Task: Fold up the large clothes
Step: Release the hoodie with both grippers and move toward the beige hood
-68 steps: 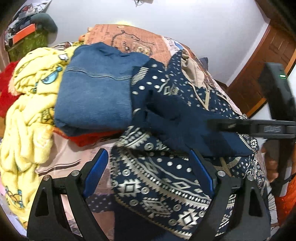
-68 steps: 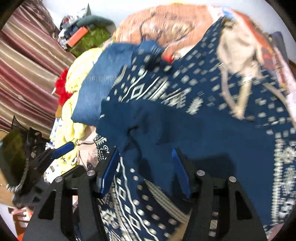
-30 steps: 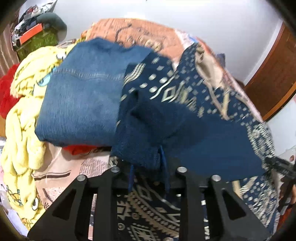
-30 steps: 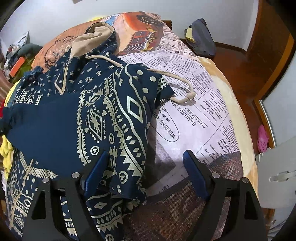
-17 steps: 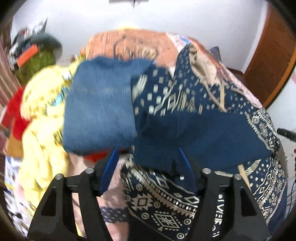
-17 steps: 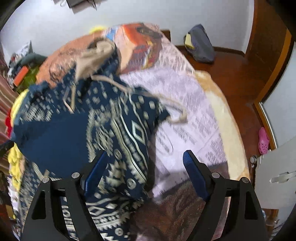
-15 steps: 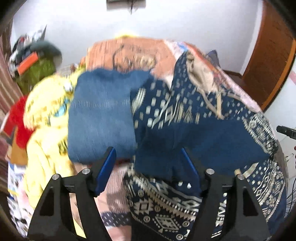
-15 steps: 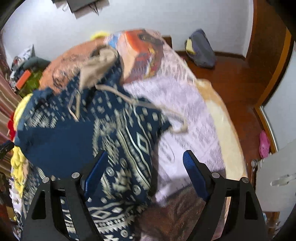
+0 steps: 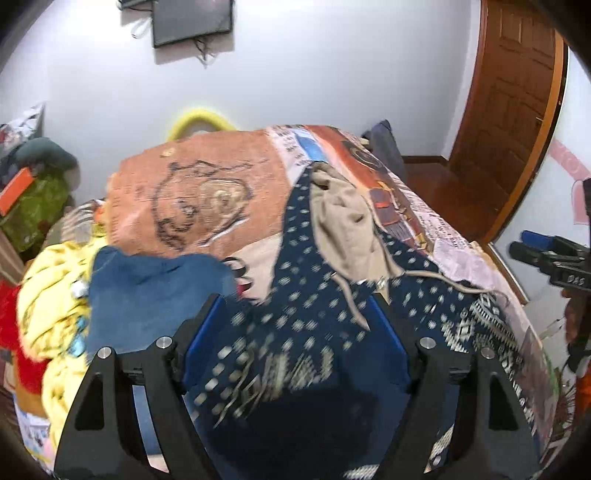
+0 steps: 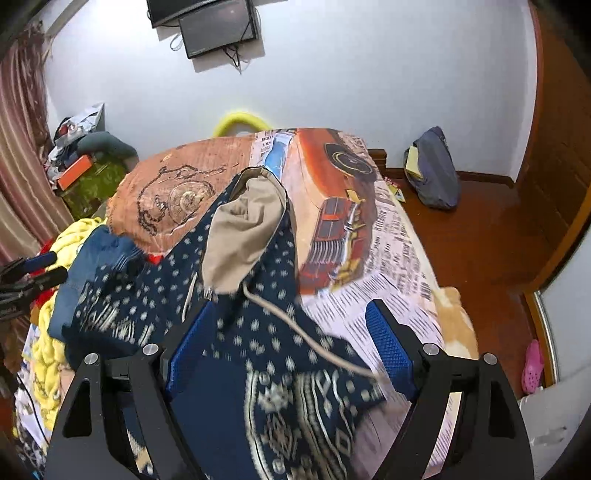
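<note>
Lying folded on the bed (image 10: 391,236), navy patterned hoodie (image 9: 306,317), tan hood (image 10: 243,229) uppermost, beside folded jeans (image 9: 147,295). Above it, left tongs (image 9: 295,332) opening, gripping nothing; right tongs (image 10: 291,343) spread, empty.

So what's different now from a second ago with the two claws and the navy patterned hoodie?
The left claw has let go of the navy patterned hoodie and its jaws are opening, nothing pinched. Both claws have pulled up and back, so wall and monitor show. The right claw stayed open; the hoodie stays on the bed.
</note>
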